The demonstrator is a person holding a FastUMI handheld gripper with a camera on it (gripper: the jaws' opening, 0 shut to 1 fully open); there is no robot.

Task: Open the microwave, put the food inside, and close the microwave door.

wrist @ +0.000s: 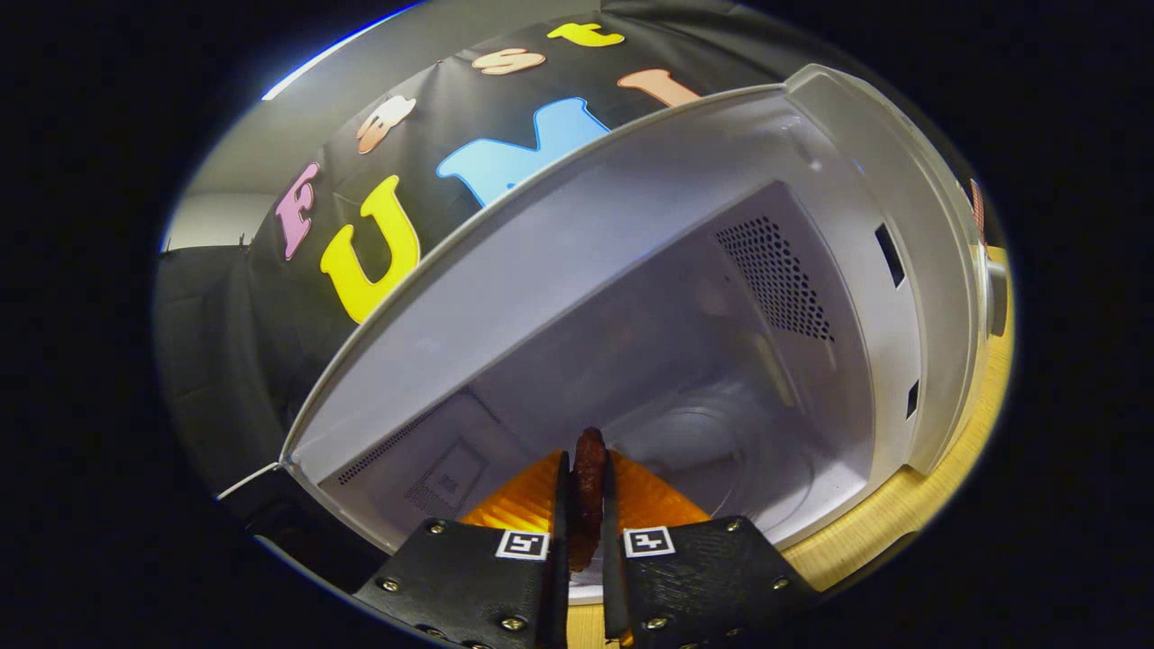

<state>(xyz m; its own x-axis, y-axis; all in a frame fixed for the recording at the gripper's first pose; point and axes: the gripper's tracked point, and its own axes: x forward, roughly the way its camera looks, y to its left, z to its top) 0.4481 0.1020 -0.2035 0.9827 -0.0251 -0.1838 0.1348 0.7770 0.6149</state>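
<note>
Gripper (pixel 586 532) fingers nearly closed, both pressing on a dark reddish-brown piece of food (pixel 589 487) held upright between them; its top end sticks out just past the fingertips. View is tilted. Directly ahead: microwave (pixel 865 180) with the cavity exposed, pale interior walls. Perforated vent panel (pixel 777 275) on the cavity's right wall. A second perforated strip on the left wall near the fingers. Round turntable (pixel 721 451) on the cavity floor, just beyond the food and slightly to its right. Two dark latch slots in the front frame on the right. Microwave stands on a light wooden surface (pixel 902 514), seen below and right of it.
</note>
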